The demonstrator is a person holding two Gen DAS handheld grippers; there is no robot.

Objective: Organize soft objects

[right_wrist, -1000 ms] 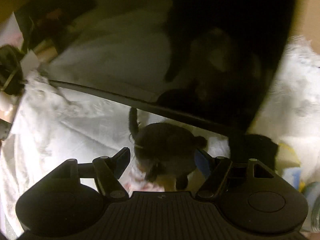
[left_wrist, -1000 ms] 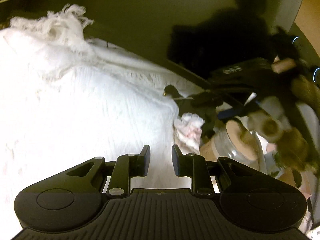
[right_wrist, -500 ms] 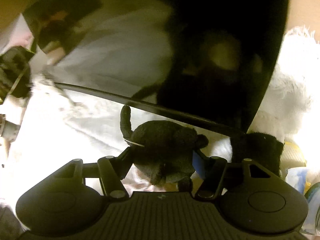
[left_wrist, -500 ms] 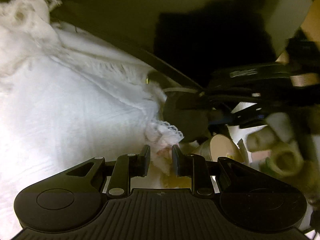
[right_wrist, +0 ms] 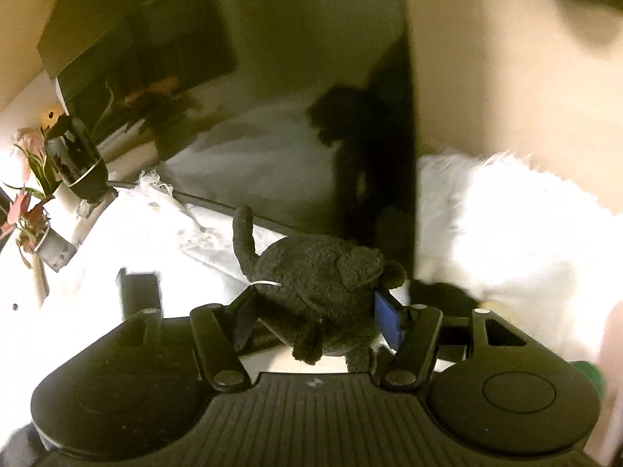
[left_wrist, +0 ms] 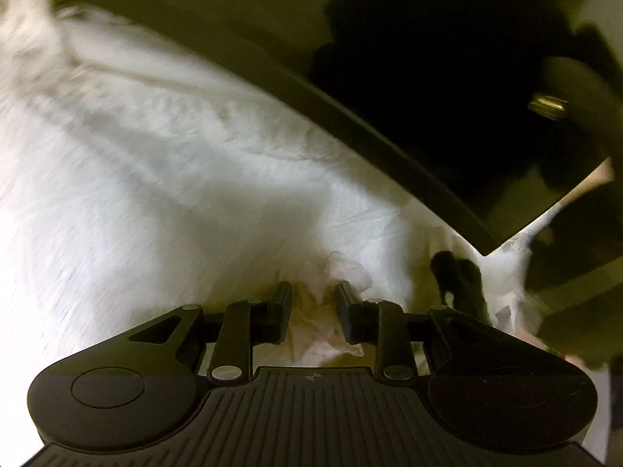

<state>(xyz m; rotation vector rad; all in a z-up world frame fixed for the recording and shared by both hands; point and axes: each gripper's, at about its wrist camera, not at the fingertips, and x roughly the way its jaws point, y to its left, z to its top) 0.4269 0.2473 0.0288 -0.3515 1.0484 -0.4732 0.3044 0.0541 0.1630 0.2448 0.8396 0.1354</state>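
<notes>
White cloth (left_wrist: 163,179) covers the worktop in both views, bright under the light, with a dark glossy screen (right_wrist: 311,124) standing behind it against a beige wall (right_wrist: 506,78). Off to the left in the right wrist view, a dark vase (right_wrist: 76,159) holds leaves, and a small grey pot (right_wrist: 50,247) beside it holds pinkish leaves. A fluffy white blanket (right_wrist: 525,241) sits at the right of the screen.

Right gripper (right_wrist: 323,315) is clamped on the black plush (right_wrist: 319,276): nubbly fabric, one limb sticking straight up, body squeezed between the fingers just in front of the screen's lower edge. Left gripper (left_wrist: 313,311) has its fingers narrowly apart, with a crumpled pinkish rag (left_wrist: 327,330) lying between them on the cloth; blur makes it hard to say whether the pads are actually pinching it.
</notes>
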